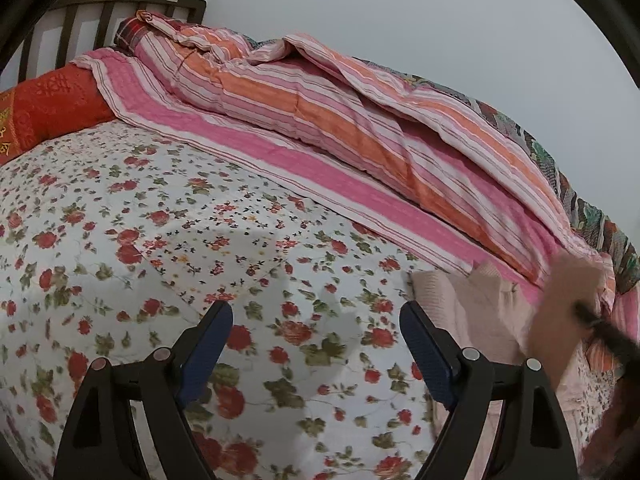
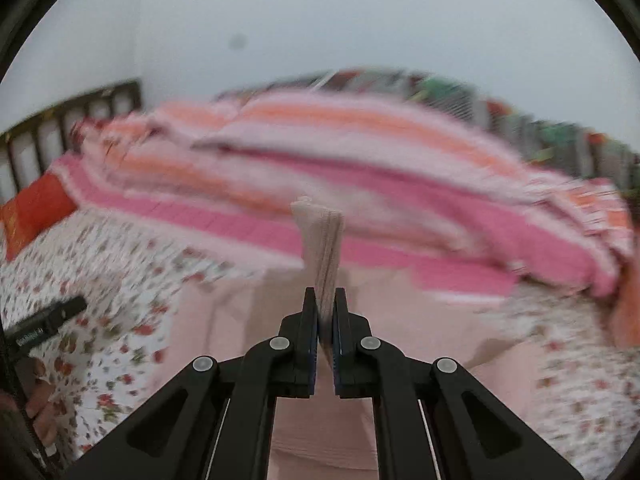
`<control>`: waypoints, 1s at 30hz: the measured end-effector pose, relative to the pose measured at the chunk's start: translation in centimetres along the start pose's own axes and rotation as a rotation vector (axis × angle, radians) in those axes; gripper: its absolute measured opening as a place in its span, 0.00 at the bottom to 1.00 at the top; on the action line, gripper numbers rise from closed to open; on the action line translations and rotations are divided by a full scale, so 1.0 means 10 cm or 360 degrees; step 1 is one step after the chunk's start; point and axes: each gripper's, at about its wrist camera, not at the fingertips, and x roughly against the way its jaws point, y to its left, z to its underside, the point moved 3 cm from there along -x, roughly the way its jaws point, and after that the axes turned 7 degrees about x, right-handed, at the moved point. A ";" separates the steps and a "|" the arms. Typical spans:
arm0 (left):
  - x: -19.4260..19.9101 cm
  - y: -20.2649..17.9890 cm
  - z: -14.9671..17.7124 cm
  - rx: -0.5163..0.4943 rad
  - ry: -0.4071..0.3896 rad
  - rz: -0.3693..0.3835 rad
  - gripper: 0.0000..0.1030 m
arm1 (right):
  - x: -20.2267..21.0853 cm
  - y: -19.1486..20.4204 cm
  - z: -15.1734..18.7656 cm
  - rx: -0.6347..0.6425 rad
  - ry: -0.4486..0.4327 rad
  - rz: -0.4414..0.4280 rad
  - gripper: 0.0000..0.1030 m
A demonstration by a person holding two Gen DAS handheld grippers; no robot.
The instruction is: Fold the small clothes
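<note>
Right claw [image 2: 326,300] clamped on a bunched fold of the pale pink garment [image 2: 320,240], lifted above the bed [image 2: 120,248]. Left claw [image 1: 316,332] gapes wide and empty over the floral sheet [image 1: 160,220], the garment just beside it.

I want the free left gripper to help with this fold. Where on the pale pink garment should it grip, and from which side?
Probably the ribbed edge of the pale pink garment, lying flat on the floral sheet. Bring the left gripper from the bare-sheet side and pinch that loose hem; the right gripper already clamps another part.

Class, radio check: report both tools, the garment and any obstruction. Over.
Left tool open, empty, over floral sheet. Right tool shut on pale pink garment, edge lifted. Striped quilt heaped beyond; nothing blocking.
</note>
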 end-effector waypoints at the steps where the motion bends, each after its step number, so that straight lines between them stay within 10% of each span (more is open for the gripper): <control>1: 0.00 0.00 0.00 -0.0005 0.0005 0.0004 0.82 | -0.16 0.16 0.07 0.0015 0.0057 -0.0040 0.06; 6: 0.00 -0.03 0.02 -0.0022 0.0009 0.0025 0.82 | -0.56 0.65 0.43 0.0095 0.0243 -0.0212 0.10; 11: -0.05 -0.16 0.08 -0.0031 0.0047 0.0088 0.82 | -0.45 0.72 0.51 0.0172 0.0273 -0.0443 0.41; 24: -0.24 -1.17 0.54 -0.0248 0.0272 0.0476 0.75 | 0.31 -1.04 1.04 -0.0126 0.0130 0.0020 0.54; 30: -0.33 -1.41 0.75 -0.0450 0.0260 0.0387 0.73 | 0.32 -1.54 1.39 -0.0403 0.0129 -0.0013 0.54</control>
